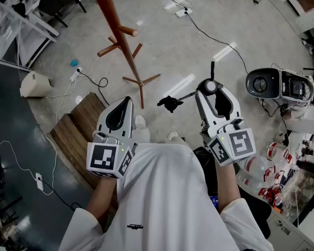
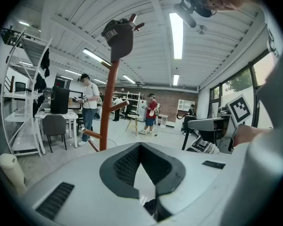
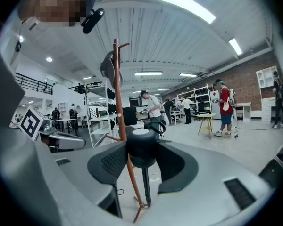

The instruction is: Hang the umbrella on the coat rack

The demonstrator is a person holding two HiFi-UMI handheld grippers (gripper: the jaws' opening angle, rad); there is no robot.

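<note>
A black folding umbrella hangs from my right gripper (image 1: 211, 90), which is shut on its round handle (image 1: 211, 86). The handle (image 3: 141, 149) fills the gap between the jaws in the right gripper view, and the shaft (image 3: 145, 187) drops toward the floor. In the head view the shaft leads to the folded canopy (image 1: 170, 103) below. The reddish-brown coat rack (image 1: 121, 38) stands ahead, its feet (image 1: 141, 81) just past the umbrella. A dark cap (image 2: 119, 36) sits on top of its pole (image 2: 109, 102). My left gripper (image 1: 121, 109) is level with the right one, its tips together, nothing in it.
A wooden pallet (image 1: 76, 129) lies left of my left gripper, with a white canister (image 1: 34, 83) and cables beyond. A round appliance (image 1: 276, 83) and several bottles (image 1: 267, 166) stand at the right. People (image 2: 88, 108) and desks are far behind the rack.
</note>
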